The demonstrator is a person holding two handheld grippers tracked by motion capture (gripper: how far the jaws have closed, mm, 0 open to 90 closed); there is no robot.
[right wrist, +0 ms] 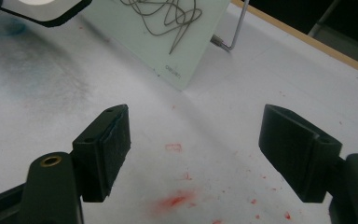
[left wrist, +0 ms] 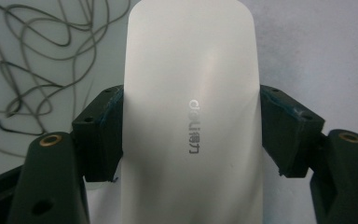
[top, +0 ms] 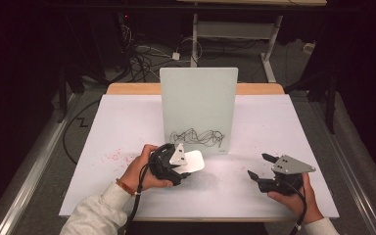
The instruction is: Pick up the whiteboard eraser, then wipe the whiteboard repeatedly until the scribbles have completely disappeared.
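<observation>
Left gripper (top: 188, 164) clamps smooth white plastic eraser (top: 194, 160) just below black scribble (top: 197, 137) on upright glass whiteboard (top: 199, 105). Right gripper (top: 258, 166) wide, empty, over white surface (top: 127, 122). Risk: hard wipe w/ no bracing may tip board.

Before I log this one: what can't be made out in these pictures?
- Eraser underside: left gripper view, hidden by its own white shell.
- Eraser's near end: same view, cut off by the bottom edge.
- Board stand: high view, hidden behind the board.
- Small print on the board's corner: right gripper view, too small to read.
</observation>
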